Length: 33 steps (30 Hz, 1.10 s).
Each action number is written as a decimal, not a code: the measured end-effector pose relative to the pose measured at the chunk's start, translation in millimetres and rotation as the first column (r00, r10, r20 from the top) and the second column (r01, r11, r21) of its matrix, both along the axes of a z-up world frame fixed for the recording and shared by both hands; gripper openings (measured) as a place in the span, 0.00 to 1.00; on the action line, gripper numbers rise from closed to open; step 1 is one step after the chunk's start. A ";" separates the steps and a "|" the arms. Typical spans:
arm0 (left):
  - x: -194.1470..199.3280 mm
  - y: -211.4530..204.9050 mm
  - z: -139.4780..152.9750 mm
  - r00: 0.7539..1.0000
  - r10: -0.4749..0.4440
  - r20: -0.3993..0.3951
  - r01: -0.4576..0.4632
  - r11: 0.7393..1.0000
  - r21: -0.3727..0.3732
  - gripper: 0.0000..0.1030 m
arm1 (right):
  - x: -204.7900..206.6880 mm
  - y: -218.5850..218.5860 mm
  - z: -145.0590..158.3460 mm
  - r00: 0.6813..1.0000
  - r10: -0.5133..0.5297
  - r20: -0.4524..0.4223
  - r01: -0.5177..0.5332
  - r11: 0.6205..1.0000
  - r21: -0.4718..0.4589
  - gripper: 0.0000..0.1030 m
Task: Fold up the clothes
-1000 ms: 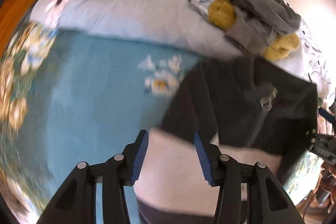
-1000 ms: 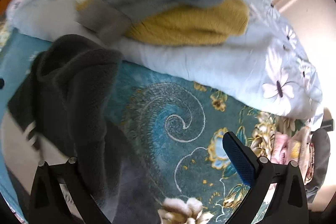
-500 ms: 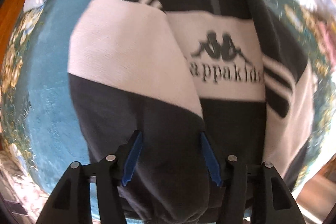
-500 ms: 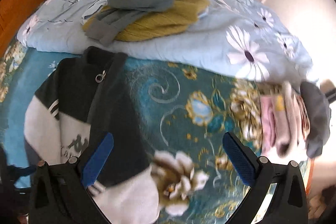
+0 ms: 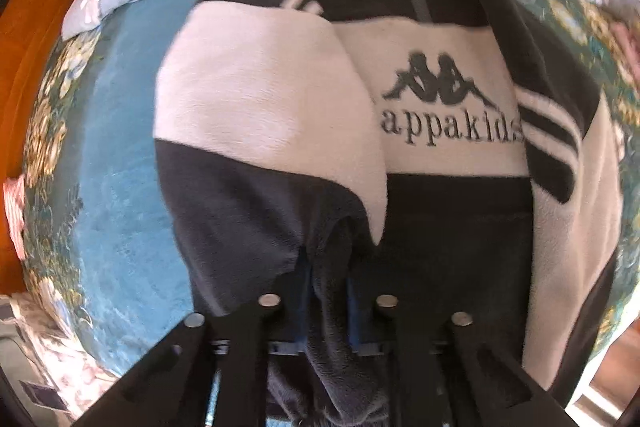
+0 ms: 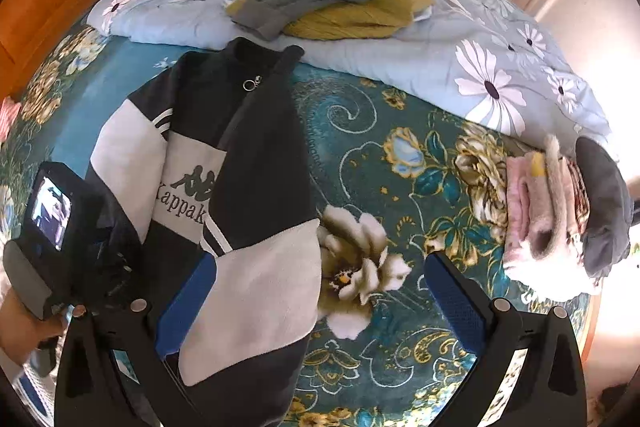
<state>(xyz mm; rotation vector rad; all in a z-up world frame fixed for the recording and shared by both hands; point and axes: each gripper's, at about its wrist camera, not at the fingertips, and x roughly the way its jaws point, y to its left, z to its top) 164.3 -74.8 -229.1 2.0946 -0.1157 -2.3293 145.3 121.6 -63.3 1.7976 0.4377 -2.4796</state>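
Fleece jacket [image 6: 240, 163], black with white panels, lies on the teal floral bed cover [image 6: 400, 179], both sleeves folded inward. Left tool [image 5: 328, 291] pinches the dark hem fold. Right tool [image 6: 320, 291] spread wide over the near sleeve. Open cover to the right; folded pile [image 6: 560, 211] at the far edge.

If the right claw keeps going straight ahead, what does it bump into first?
Probably the flowery teal blanket just past the open right claw, beside the jacket. Depth is hard to judge.

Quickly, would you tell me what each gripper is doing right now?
Left gripper: closed on the fleece jacket hem.
Right gripper: open, holding nothing.
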 end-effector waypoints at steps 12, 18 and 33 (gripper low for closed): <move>-8.4 -187.2 73.3 0.918 0.330 -0.218 -0.316 0.944 0.095 0.10 | -37.7 -69.3 13.3 1.000 -0.002 -0.025 0.002 1.000 -0.020 1.00; -37.4 -268.8 42.1 0.895 0.410 -0.174 -0.403 0.912 0.076 0.10 | -68.9 -121.2 5.9 1.000 -0.028 -0.004 0.028 0.999 -0.037 1.00; -91.2 -333.3 -31.2 0.905 0.425 -0.023 -0.424 0.904 0.053 0.08 | -95.9 -134.5 -9.6 0.978 -0.201 0.047 0.201 0.980 0.014 1.00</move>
